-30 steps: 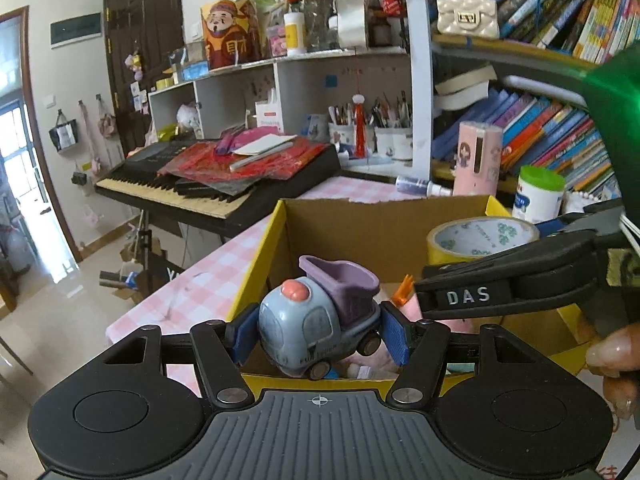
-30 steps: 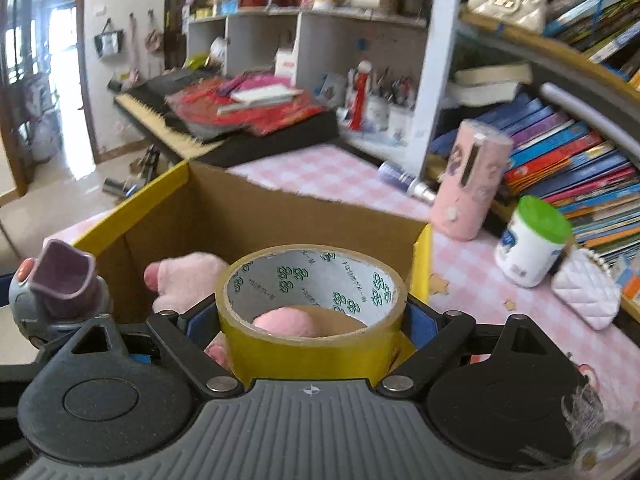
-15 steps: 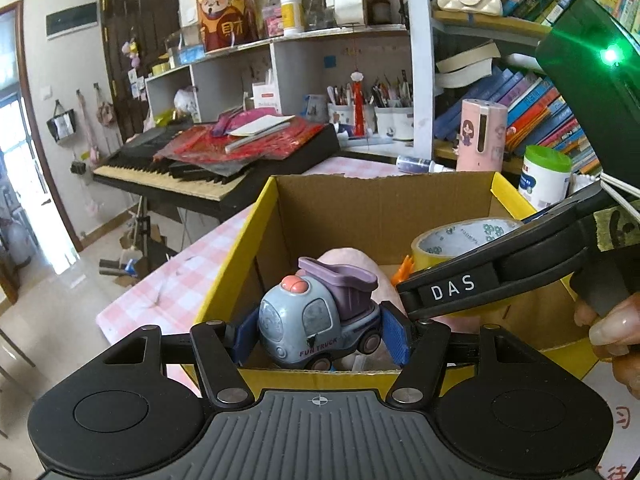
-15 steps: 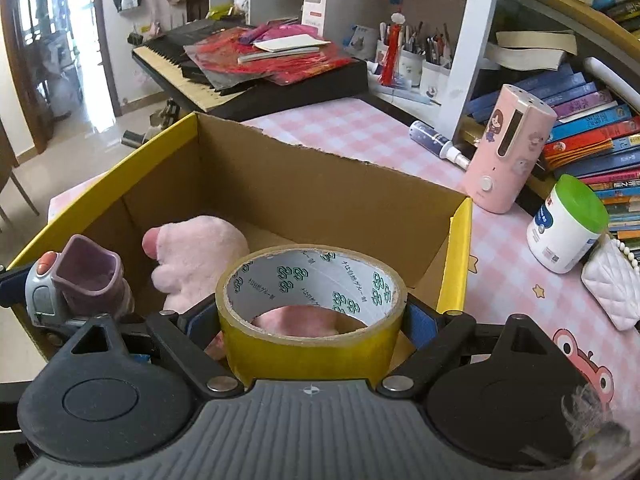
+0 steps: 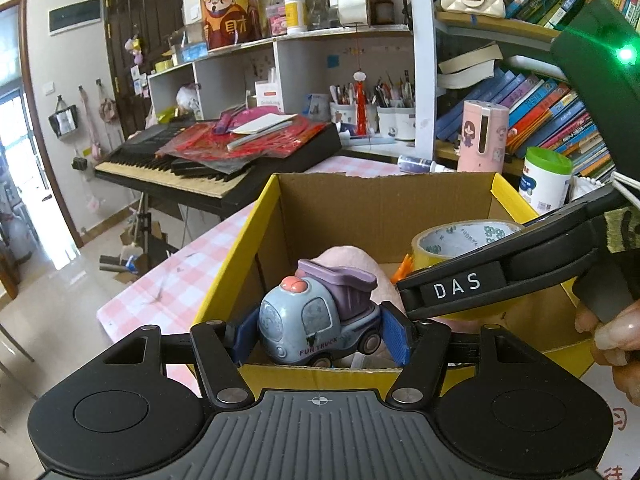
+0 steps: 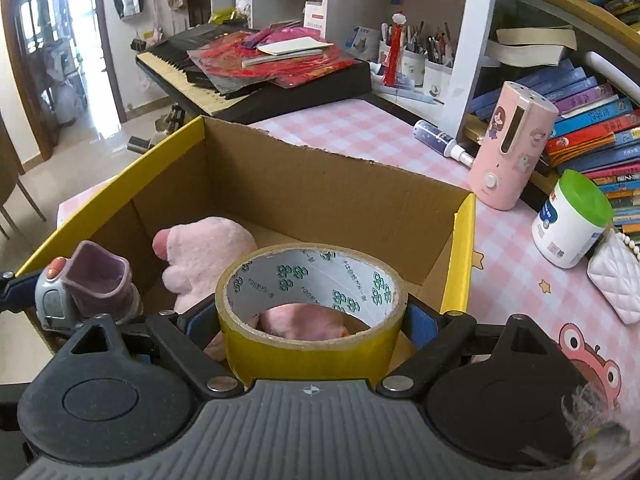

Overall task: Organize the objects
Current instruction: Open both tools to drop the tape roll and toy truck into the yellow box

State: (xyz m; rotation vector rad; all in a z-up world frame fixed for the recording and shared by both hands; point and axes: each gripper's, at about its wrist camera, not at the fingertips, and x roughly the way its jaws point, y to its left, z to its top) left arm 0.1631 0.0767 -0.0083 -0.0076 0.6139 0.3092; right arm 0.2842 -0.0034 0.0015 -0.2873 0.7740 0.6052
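My left gripper (image 5: pixel 320 334) is shut on a grey-blue toy truck (image 5: pixel 316 320) with a purple tipper, held over the near wall of a yellow-edged cardboard box (image 5: pixel 384 204). My right gripper (image 6: pixel 310 320) is shut on a roll of yellow tape (image 6: pixel 312 344), held above the same box (image 6: pixel 320 184); the roll (image 5: pixel 460 236) and the right gripper's black body also show at the right of the left wrist view. A pink plush toy (image 6: pixel 204 248) lies inside the box. The toy truck (image 6: pixel 88 288) appears at the left edge of the right wrist view.
The box stands on a pink checked table (image 6: pixel 360 128). Right of it are a pink cylinder device (image 6: pixel 512 148), a white jar with a green lid (image 6: pixel 572 220), a white quilted purse (image 6: pixel 616 276) and a spray bottle (image 6: pixel 444 140). Bookshelves rise behind; a keyboard (image 5: pixel 192 168) stands at the left.
Both views now look more steeply down into the box, so more of its inside and the pink plush shows. The truck and the tape stay gripped.
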